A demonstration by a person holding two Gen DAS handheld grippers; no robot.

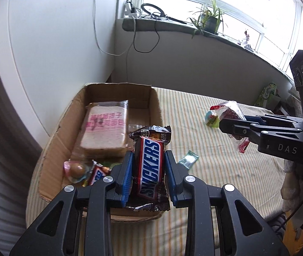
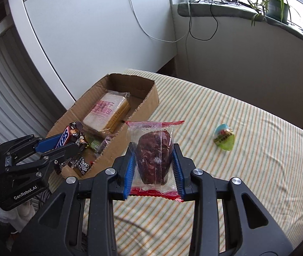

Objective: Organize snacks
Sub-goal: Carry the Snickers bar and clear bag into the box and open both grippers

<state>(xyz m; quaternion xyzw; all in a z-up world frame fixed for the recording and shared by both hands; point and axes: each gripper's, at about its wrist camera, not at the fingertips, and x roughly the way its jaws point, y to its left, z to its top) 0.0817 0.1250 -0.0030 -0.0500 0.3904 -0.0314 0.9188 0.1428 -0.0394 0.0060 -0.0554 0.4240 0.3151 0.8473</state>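
Observation:
My left gripper is shut on a Snickers bar, held over the near end of the cardboard box. In the right wrist view the same gripper hangs over the box with the bar. My right gripper is shut on a clear packet with a dark red date, above the striped cloth right of the box. From the left wrist view the right gripper holds that packet.
Inside the box lie wrapped bread, a small candy and another Snickers. A green egg-shaped snack and a small green sachet lie on the striped cloth. A white cabinet stands behind the box.

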